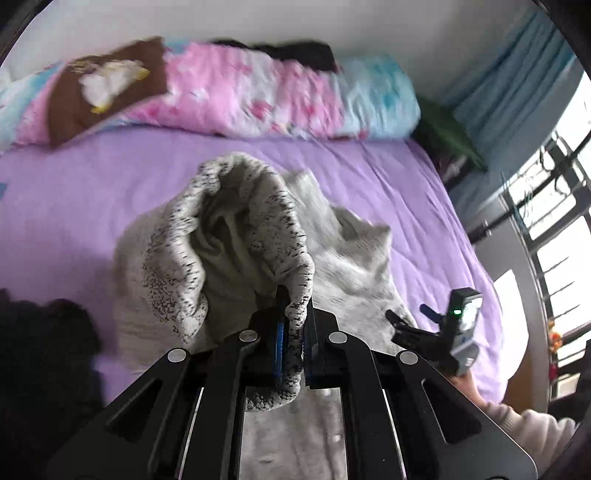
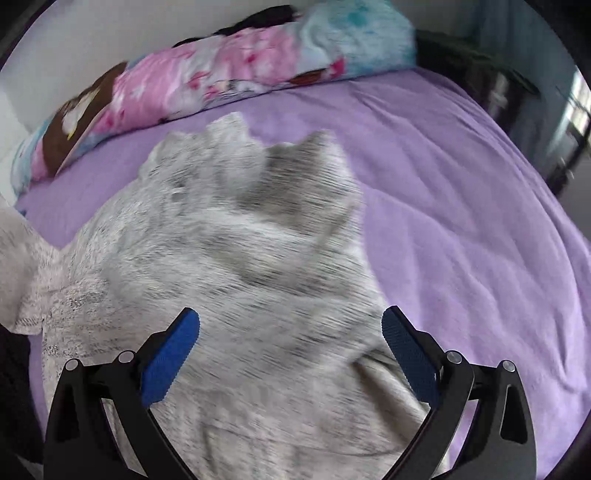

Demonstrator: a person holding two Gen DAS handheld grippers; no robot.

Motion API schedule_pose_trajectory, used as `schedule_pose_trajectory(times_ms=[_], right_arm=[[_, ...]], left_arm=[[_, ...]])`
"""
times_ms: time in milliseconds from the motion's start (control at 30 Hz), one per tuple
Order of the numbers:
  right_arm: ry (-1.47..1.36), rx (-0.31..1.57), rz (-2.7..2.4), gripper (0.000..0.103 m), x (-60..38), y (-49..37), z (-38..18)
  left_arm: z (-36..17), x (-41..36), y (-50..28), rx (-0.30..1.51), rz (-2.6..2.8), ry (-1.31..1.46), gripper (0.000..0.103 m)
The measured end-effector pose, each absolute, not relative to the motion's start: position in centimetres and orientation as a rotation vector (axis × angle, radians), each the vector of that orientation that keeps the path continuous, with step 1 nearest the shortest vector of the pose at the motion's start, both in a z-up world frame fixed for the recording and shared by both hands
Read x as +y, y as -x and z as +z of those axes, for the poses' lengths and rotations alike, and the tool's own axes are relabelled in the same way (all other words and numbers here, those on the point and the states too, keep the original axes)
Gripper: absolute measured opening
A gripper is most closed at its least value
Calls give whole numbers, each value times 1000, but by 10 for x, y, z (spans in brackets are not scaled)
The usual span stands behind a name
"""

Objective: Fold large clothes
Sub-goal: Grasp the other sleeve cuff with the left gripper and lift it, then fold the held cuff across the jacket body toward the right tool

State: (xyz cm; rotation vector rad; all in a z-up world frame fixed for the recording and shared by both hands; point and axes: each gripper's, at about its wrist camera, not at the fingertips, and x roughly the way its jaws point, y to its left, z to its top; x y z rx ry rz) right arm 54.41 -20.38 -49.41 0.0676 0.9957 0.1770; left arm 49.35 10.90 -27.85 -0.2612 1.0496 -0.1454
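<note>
With our left gripper (image 1: 293, 332) pinching the grey garment's (image 2: 258, 258) hem, our right gripper (image 2: 291, 343), agape and empty, should grab cloth lying between its fingers.

You face a bed under a lilac sheet (image 1: 406, 206), with a rolled pink-and-blue quilt (image 1: 258, 96) along the white wall (image 1: 388, 33) at 12 o'clock. At 3 o'clock, daylight enters a barred window (image 1: 554, 229), with a blue curtain (image 1: 517, 74) at 2 o'clock.

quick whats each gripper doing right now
left gripper: shut on an edge of the grey knit garment, lifting it.
right gripper: open, holding nothing, above the garment on the purple bed sheet.
</note>
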Motion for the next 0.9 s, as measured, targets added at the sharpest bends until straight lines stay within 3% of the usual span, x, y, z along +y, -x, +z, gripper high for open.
schedule_pose_trajectory(times_ms=[333,567,767,833,900], right_arm=[[-117,1061,159,97,-280,-526,-535],[-173,1091,138,97,-297,-532,-567],[-137,1095,177,97,-286,-528,-573],[-104,1097,177,97,-284,-525,-572],[-90,1096,171,97,-285,-523,-568]], left_arm=[[-363,-38,-558,1164,-248,198,6],[-468,-93,-591,1252,-176,69,6],[-509,-123,-587,1244,-140,-93,12],[-511,-131,-583,1233,-146,-132,26],[-506,-137,-578,1223,-187,-151,89]])
